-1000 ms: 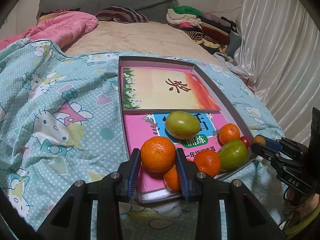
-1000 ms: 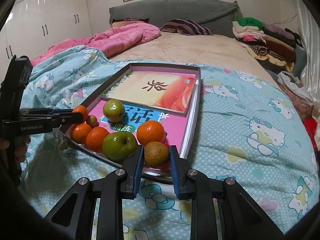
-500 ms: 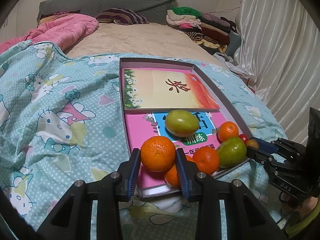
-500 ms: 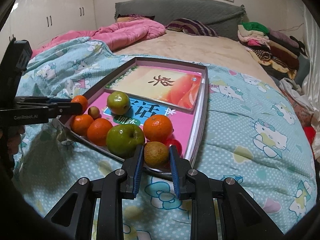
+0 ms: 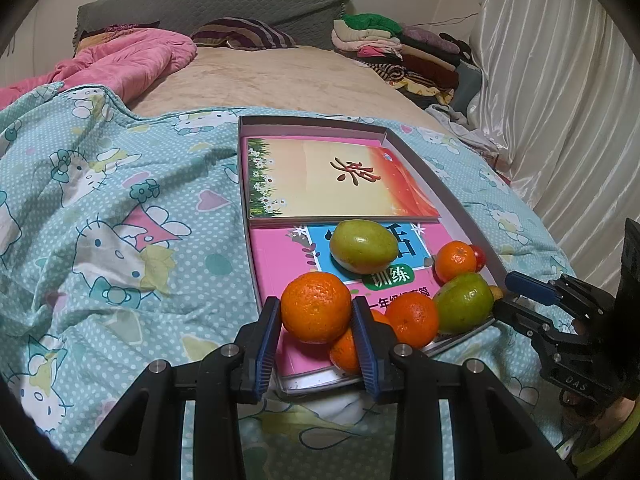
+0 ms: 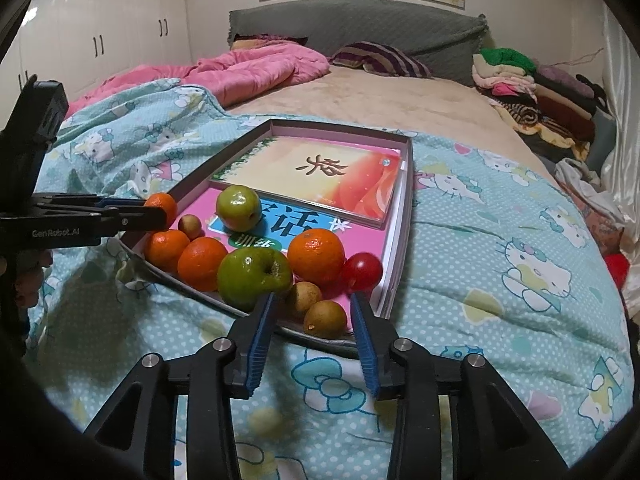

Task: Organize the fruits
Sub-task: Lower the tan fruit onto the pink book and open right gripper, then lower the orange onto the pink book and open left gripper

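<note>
Fruit sits bunched at the near end of a shallow tray (image 5: 452, 200) on the bed, lying on a pink book (image 6: 360, 240). Left gripper (image 5: 316, 316) has its jaws clamped on an orange (image 5: 316, 307) at lower centre of the left view, pads pressing its sides at the widest part; the fruit is round, firm and light, with dimpled skin that should grip well, so holding across the middle suits it. Right gripper (image 6: 314, 312) has just been opening its jaws, and a small brown fruit (image 6: 325, 319) now lies loose between them on the tray's near edge, pads clear of it. It is small, hard-looking and smooth, so it probably rolls easily on the slick book cover. A second brown fruit (image 6: 303, 297) sits just behind it, beside a green apple (image 6: 253, 278) and a cherry tomato (image 6: 361, 271), which is soft-skinned and needs a gentle squeeze. Another orange (image 5: 346, 350) is half hidden behind the left gripper's right finger. In the left view the right gripper's tips are mostly blocked by the apple. No bowl or other place to sort the fruit into is seen, and the person's hands are cut off at the frame edges.
</note>
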The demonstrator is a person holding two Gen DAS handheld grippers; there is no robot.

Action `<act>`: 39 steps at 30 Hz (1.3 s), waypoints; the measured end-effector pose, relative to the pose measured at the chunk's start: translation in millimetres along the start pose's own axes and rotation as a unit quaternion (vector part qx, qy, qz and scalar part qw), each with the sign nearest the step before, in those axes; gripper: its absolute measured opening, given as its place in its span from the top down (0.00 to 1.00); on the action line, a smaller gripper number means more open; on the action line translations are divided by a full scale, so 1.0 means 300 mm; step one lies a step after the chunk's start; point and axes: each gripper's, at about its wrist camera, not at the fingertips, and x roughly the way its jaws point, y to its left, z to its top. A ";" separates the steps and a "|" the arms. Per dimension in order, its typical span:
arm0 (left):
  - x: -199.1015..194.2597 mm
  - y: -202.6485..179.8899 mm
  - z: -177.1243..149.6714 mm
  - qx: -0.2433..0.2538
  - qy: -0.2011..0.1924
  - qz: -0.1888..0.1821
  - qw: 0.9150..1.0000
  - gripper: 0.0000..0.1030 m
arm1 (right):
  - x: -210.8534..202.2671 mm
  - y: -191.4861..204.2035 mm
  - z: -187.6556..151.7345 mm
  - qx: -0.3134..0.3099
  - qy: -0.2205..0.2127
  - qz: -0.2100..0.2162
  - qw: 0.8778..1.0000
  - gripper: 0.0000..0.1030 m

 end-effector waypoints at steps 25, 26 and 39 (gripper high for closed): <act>-0.035 -0.011 0.002 0.003 -0.012 -0.004 1.000 0.45 | -0.045 -0.019 -0.008 0.019 -0.022 -0.011 1.000 0.39; -0.039 -0.011 0.003 0.002 -0.014 -0.004 1.000 0.45 | -0.048 -0.019 -0.007 0.020 -0.023 -0.010 0.999 0.38; -0.130 -0.034 -0.034 0.005 -0.044 0.012 0.999 0.27 | -0.127 -0.024 -0.015 0.049 -0.064 -0.009 0.997 0.27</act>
